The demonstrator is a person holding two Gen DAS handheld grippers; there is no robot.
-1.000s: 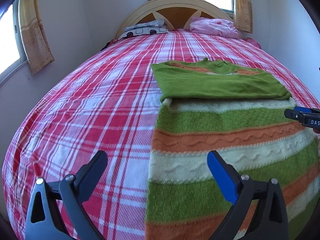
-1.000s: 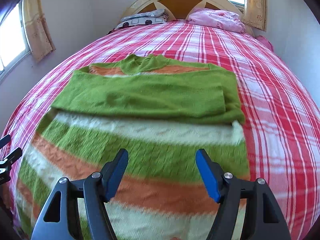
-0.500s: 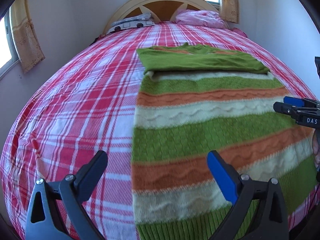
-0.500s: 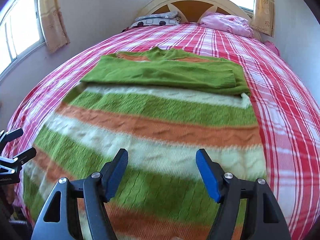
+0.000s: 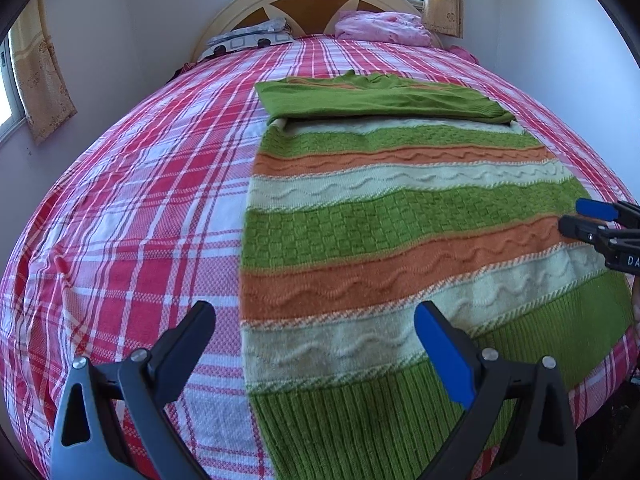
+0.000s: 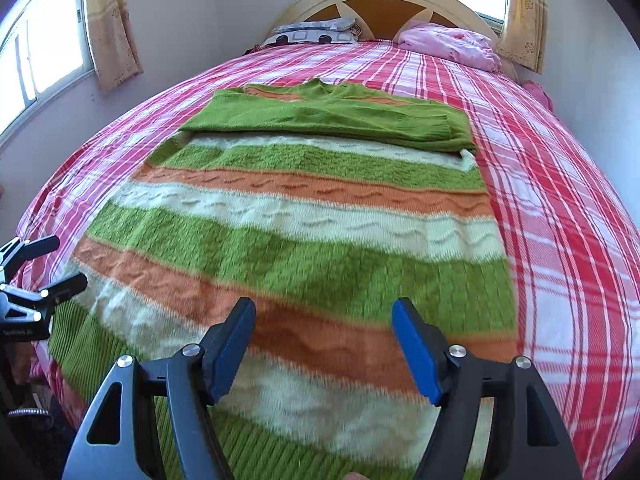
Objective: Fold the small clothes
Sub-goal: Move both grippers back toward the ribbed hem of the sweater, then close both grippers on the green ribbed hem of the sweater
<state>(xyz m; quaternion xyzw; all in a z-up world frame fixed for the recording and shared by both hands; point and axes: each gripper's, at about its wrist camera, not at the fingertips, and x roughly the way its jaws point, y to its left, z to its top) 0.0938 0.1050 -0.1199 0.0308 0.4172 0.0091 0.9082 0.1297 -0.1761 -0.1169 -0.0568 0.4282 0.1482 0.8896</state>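
A knit sweater [image 5: 392, 232] [image 6: 304, 248] striped green, orange and cream lies flat on the bed, its green sleeves [image 5: 380, 98] [image 6: 332, 116] folded across the chest at the far end. My left gripper [image 5: 316, 320] hangs open above the sweater's near left corner, the left edge of the sweater running between its fingers. Over the lower stripes near the ribbed hem [image 6: 120, 344], my right gripper [image 6: 324, 320] stands open with nothing between its pads. Each gripper shows at the other view's edge: the right gripper [image 5: 576, 216], the left gripper [image 6: 68, 260].
The bed carries a red and white plaid cover [image 5: 132, 208] [image 6: 568, 220]. A patterned pillow [image 5: 248, 38] and a pink bundle of cloth [image 5: 380, 28] lie by the headboard [image 6: 384, 4]. Curtained windows [image 6: 44, 48] flank the bed; walls stand close on both sides.
Both grippers have drawn back toward the foot of the bed, so the sweater's lower stripes and ribbed hem have come into view. Both stay open and hold nothing.
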